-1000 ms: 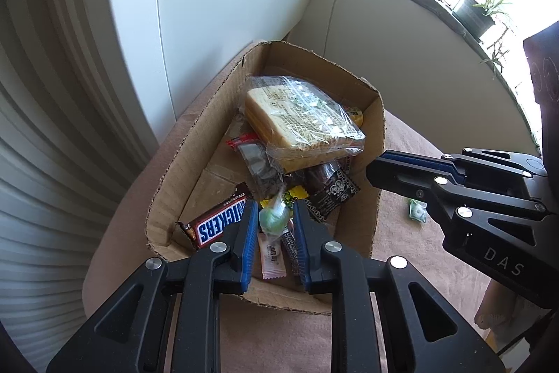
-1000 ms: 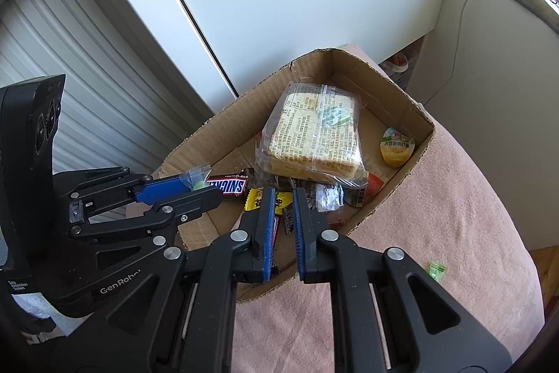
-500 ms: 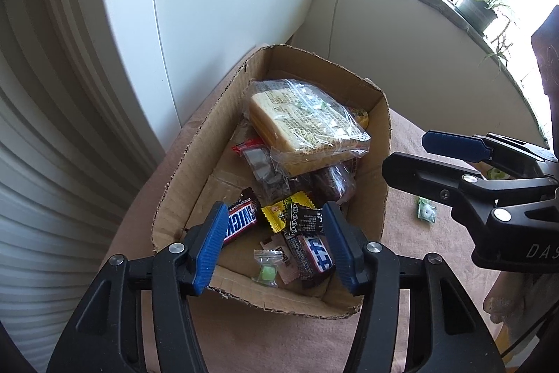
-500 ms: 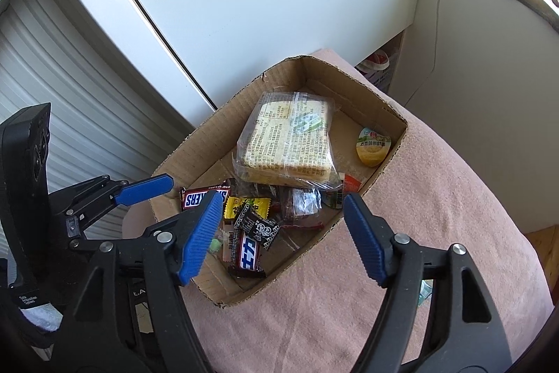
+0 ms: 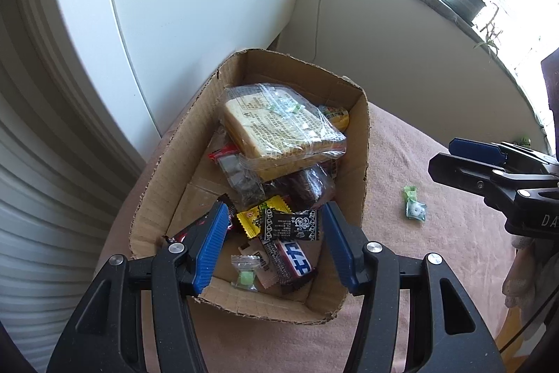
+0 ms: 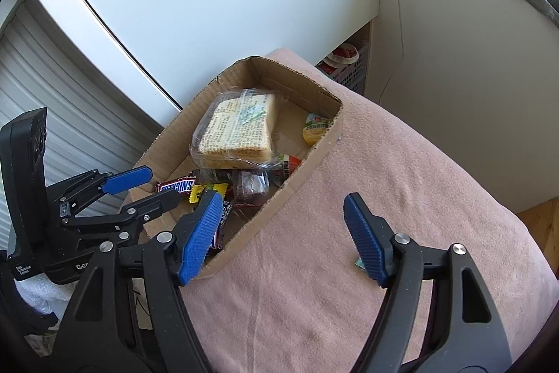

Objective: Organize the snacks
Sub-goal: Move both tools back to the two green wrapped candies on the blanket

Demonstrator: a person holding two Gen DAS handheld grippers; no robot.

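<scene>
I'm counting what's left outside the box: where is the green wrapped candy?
In the left wrist view, the green wrapped candy lies on the pink cloth, right of the cardboard box.

The cardboard box [image 5: 363,142] sat on the cloth-covered surface [image 5: 419,163], directly ahead of and below the left gripper [image 5: 270,243]. Inside it, the wrapped bread [image 5: 279,131] lay on top of other snacks toward the far end. Nearer the gripper lay a pile of small wrapped candies [image 5: 291,224], and one small candy [image 5: 246,275] lay closest, by the near wall. To that gripper's right, outside the box, two small candies [image 5: 414,207] lay on the cloth.

From the right gripper [image 6: 283,233], the box lay ahead and to the left, with the left gripper beyond its left side. A cup-shaped snack [image 6: 316,130] sat in the box's far right corner, right of the bread. The right gripper hung over the cloth just beside the box's right wall.
</scene>
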